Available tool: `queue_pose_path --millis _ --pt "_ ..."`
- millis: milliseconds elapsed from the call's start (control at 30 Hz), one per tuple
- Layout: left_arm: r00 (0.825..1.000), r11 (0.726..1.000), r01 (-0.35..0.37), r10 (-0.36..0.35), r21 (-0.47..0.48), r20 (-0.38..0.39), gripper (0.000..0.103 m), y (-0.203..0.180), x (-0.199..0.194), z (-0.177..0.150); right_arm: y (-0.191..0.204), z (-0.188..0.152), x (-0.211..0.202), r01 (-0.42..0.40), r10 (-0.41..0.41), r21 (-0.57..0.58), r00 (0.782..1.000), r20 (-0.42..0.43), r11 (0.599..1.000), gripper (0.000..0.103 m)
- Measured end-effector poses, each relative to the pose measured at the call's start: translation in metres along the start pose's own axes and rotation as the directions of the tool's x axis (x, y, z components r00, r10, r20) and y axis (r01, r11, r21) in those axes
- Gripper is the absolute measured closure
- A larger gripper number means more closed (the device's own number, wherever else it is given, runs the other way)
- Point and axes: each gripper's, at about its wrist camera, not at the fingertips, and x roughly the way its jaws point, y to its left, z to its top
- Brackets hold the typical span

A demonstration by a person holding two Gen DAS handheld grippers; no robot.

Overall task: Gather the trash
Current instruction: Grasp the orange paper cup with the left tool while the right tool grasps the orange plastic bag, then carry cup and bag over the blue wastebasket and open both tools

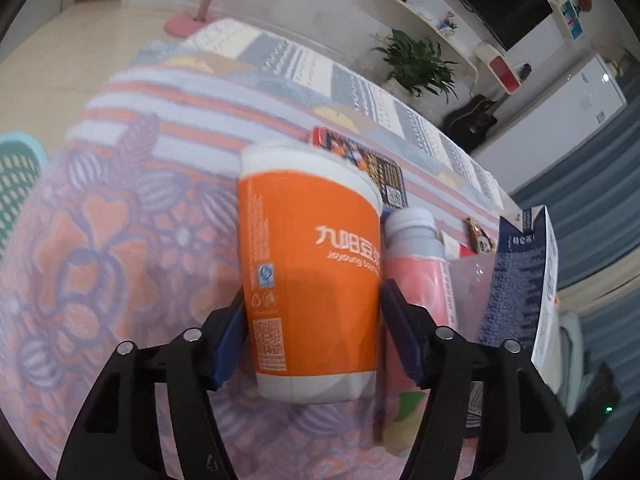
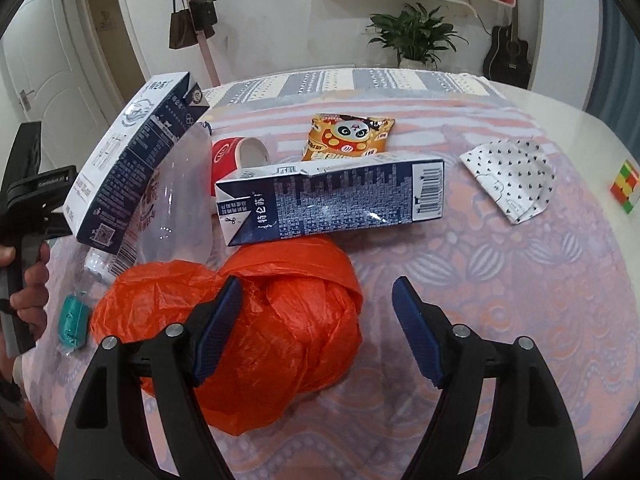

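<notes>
My left gripper (image 1: 312, 304) is shut on an orange paper cup (image 1: 310, 276) with a white lid and holds it above the patterned cloth. Behind it stand a pink bottle (image 1: 416, 268) and a navy milk carton (image 1: 516, 280). My right gripper (image 2: 318, 304) is open, with a crumpled orange plastic bag (image 2: 280, 320) between and under its fingers. Beyond it lies a navy milk carton (image 2: 332, 200); a second carton (image 2: 132, 160) leans at the left against a clear plastic cup (image 2: 180, 208).
A snack packet (image 2: 346, 138), a red cup (image 2: 236, 152), a dotted paper wrapper (image 2: 512, 176), a teal candy (image 2: 74, 320) and a puzzle cube (image 2: 626, 186) lie on the table. A teal basket (image 1: 18, 176) stands at the far left. A flat printed packet (image 1: 364, 160) lies behind the cup.
</notes>
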Motion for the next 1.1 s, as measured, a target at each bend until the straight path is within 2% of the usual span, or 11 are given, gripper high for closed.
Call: queue_pose_path --millis 67,167,333,400,433,467,567,667,867,1000,1100 --pt "1.000 1.000 -0.021 0.021 0.023 0.015 0.042 -0.004 -0.001 -0.003 -0.003 0.000 0.004 0.021 -0.021 0.019 1.000 0.002 1.000 0.018" --pt "0.998 0.998 -0.054 0.052 0.043 0.036 0.043 -0.010 -0.004 -0.007 -0.007 0.000 0.006 0.020 -0.020 0.036 1.000 -0.007 0.999 0.015" --pt "0.996 0.999 -0.046 0.045 0.019 0.071 0.043 -0.006 -0.013 -0.009 -0.016 0.001 0.016 -0.060 0.068 0.107 0.995 -0.070 0.992 0.015" --pt "0.995 0.999 -0.034 0.033 0.012 0.089 0.043 -0.004 -0.020 -0.008 -0.015 0.001 0.015 -0.089 0.097 0.110 0.993 -0.070 0.990 0.031" --pt "0.995 1.000 -0.029 0.028 0.010 0.098 0.043 -0.003 -0.025 -0.008 -0.013 0.001 0.013 -0.123 0.131 0.107 0.989 -0.065 0.987 0.048" --pt "0.994 1.000 -0.025 0.024 0.009 0.109 0.043 -0.002 -0.030 -0.007 -0.011 0.001 0.010 -0.141 0.148 0.101 0.987 -0.059 0.985 0.055" --pt "0.990 1.000 -0.018 0.016 0.011 0.143 0.043 0.001 -0.044 -0.006 0.002 0.002 -0.004 -0.100 0.102 0.041 0.994 -0.032 0.994 0.069" --pt "0.984 1.000 -0.016 0.012 0.021 0.180 0.043 0.003 -0.061 -0.007 0.013 0.002 -0.021 -0.085 0.085 -0.002 0.996 -0.002 0.996 0.074" --pt "0.970 0.998 -0.044 0.034 0.033 0.241 0.043 0.022 -0.096 -0.011 0.049 0.001 -0.071 -0.022 0.036 -0.121 0.993 0.114 0.992 0.076" --pt "0.957 0.998 -0.066 0.060 0.010 0.285 0.043 0.045 -0.126 -0.011 0.078 0.005 -0.101 0.035 0.000 -0.170 0.979 0.203 0.985 0.076" --pt "0.936 0.996 -0.086 0.087 -0.016 0.341 0.043 0.067 -0.158 -0.010 0.103 0.017 -0.123 0.040 0.012 -0.188 0.963 0.269 0.981 0.076"
